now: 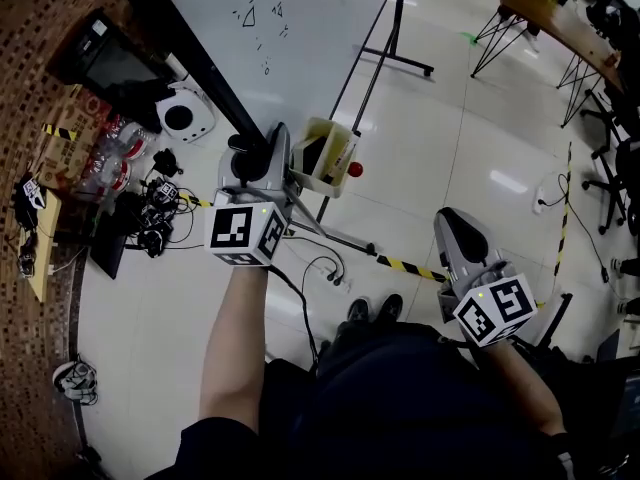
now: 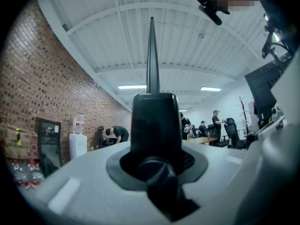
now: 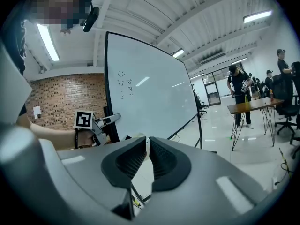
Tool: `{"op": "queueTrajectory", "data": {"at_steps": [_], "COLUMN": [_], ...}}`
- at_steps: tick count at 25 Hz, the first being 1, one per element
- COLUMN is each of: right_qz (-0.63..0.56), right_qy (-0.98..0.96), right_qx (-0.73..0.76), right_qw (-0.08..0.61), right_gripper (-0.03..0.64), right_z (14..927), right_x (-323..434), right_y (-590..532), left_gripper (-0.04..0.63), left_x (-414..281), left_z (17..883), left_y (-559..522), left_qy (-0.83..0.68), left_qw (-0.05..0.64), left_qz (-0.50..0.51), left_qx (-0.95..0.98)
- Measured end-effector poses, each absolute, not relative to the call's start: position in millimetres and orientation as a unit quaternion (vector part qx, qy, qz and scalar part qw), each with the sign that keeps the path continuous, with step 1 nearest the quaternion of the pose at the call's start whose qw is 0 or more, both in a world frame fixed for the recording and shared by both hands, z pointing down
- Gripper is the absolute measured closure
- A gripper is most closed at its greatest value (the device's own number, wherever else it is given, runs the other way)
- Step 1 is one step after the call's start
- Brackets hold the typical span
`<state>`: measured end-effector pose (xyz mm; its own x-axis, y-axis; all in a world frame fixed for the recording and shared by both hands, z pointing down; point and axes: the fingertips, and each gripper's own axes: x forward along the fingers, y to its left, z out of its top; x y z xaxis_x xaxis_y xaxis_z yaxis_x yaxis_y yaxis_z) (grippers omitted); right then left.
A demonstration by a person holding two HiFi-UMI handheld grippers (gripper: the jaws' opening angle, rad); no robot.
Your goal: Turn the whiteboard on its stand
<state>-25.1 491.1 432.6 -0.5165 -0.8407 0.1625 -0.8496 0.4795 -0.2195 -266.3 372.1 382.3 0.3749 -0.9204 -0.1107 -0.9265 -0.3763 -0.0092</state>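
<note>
Partly cut off by the top edge of the head view, the black-framed white whiteboard [image 1: 300, 18] stood on its black tubular metal stand [image 1: 392, 28], its dark edge running diagonally across the picture. At far left, a tangle of black cables [image 1: 155, 208] lay too knotted to sort out, near a shrink-wrapped pack of clear water bottles [image 1: 108, 148] at the foot of a red brick wall [image 1: 30, 28]. The left gripper [image 1: 243, 146] was clamped on the board's black side edge, which its own view showed only edge-on, as a thin dark blade rising from between the pads. Just to its right, a pale yellow open box [image 1: 322, 153] sat against the stand, its contents unclear apart from a small red knob [image 1: 354, 169]. The right gripper [image 1: 452, 223] hovered well apart from the board, over the floor, its jaws drawn together to a slit with nothing between them. A glossy white tiled floor [image 1: 470, 138] carried a strip of yellow-and-black hazard tape [image 1: 410, 266], and a wooden-topped table on black legs [image 1: 548, 8] stood at upper right. Black marker scribbles [image 1: 250, 15] on the board, a triangle among them, were too small to read. Each gripper's cube bore black-and-white square markers.
</note>
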Motion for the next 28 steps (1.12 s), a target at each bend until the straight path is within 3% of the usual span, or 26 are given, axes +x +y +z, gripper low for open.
{"op": "queueTrajectory", "data": {"at_steps": [6,7,8,10,16,19,23,28], "right_qz": [0.131,0.131,0.129,0.126,0.133,0.134,0.145,0.151], "right_qy": [-0.863,-0.863,-0.863,-0.863,-0.860,-0.863,-0.863,-0.870], "right_qx": [0.487,0.487,0.488,0.490,0.494,0.487,0.483,0.470], "right_qw": [0.016,0.015,0.014,0.012,-0.002,-0.010,-0.015,-0.021], "right_gripper": [0.588,0.588,0.588,0.588,0.589,0.589,0.588,0.588], "right_z": [428,427,426,425,429,431,443,449], "right_x": [-36,-36,-35,-31,1,18,43,54], "right_y": [485,485,486,486,470,466,463,462], "left_gripper": [0.469,0.440,0.368,0.314,0.318,0.362,0.401,0.411], "left_x": [-265,-264,-264,-269,-306,-300,-227,-123], "left_z": [387,391,396,404,445,478,480,443], "left_y": [373,375,379,394,469,505,519,512], "left_qy": [0.553,0.548,0.544,0.544,0.632,0.659,0.636,0.568], "left_qw": [0.031,0.030,0.031,0.031,-0.060,-0.126,-0.157,-0.116], "left_qz": [0.033,0.023,0.011,-0.005,-0.010,-0.017,-0.020,-0.016], "left_qx": [-0.832,-0.835,-0.839,-0.838,-0.773,-0.741,-0.755,-0.814]}}
